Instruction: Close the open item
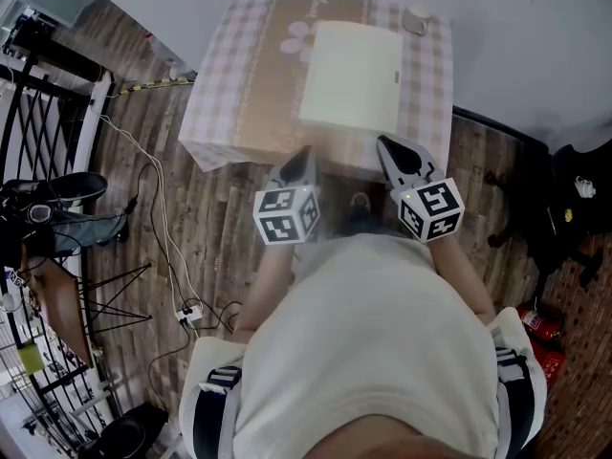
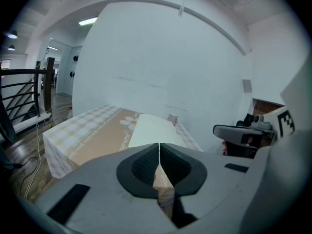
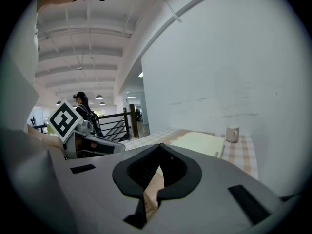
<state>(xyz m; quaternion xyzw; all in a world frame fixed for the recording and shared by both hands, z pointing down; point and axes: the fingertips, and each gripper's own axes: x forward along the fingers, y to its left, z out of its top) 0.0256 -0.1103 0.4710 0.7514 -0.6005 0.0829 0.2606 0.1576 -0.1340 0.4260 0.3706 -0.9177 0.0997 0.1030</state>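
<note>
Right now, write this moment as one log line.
left claw: shut, empty | right claw: shut, empty | cream flat item: on table, not touched

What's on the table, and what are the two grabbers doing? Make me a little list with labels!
Table: covered with a checked cloth, next to a white wall
On it: pale flat item in the middle; cup at the far right corner
Left gripper: shut, empty, at the table's near edge
Right gripper: shut, empty, beside the left one
Touching the item: neither gripper
</note>
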